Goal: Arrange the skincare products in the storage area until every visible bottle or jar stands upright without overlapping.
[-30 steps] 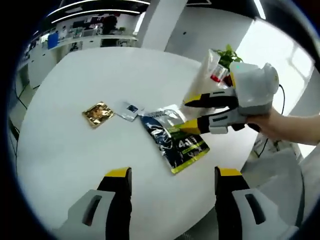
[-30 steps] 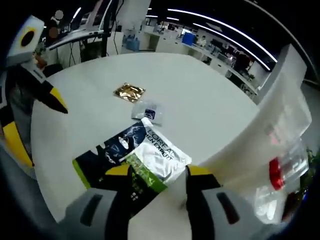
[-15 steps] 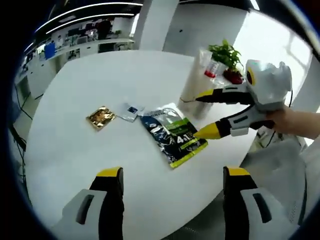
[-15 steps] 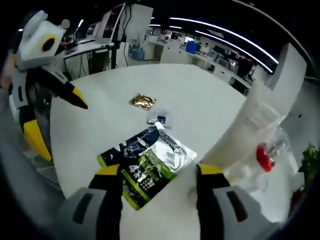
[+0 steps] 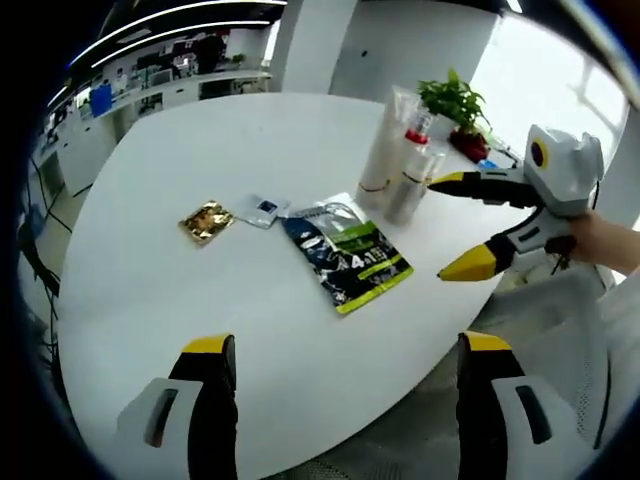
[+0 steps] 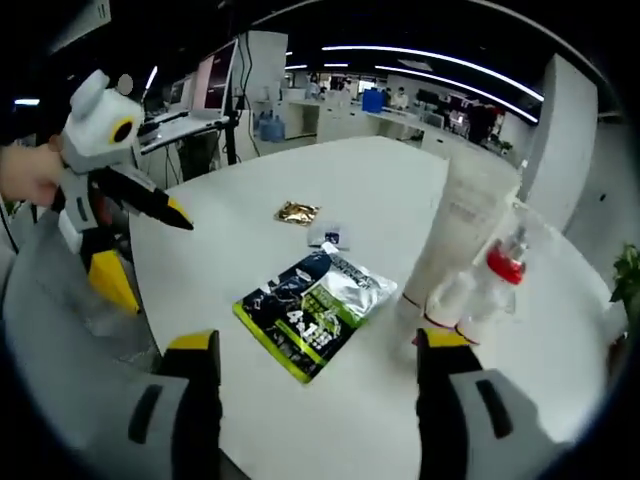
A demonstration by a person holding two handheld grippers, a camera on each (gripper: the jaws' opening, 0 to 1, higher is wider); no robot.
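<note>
On the white table (image 5: 150, 300) a tall cream tube (image 5: 383, 140) stands upright, with a clear bottle (image 5: 407, 185) and a red-capped bottle (image 5: 420, 128) close beside it. The same tube (image 6: 465, 220), red-capped bottle (image 6: 497, 280) and a small clear bottle (image 6: 447, 298) show in the right gripper view. A black and green pouch (image 5: 347, 262) lies flat in front of them, also the pouch (image 6: 315, 312). My left gripper (image 5: 347, 345) is open and empty near the table edge. My right gripper (image 5: 452, 225) hangs open past the table's right edge, apart from the bottles; its own view shows the right gripper (image 6: 320, 342) empty.
A gold sachet (image 5: 207, 222) and a small white and blue sachet (image 5: 263, 211) lie flat left of the pouch. A potted plant (image 5: 455, 105) stands behind the bottles. The left gripper (image 6: 150, 255) is held by a hand at the left. Office desks line the background.
Both grippers have drawn back from the table. The right gripper, earlier over the pouch's edge, is now off the table side. The tube, bottles, pouch and sachets lie as before.
</note>
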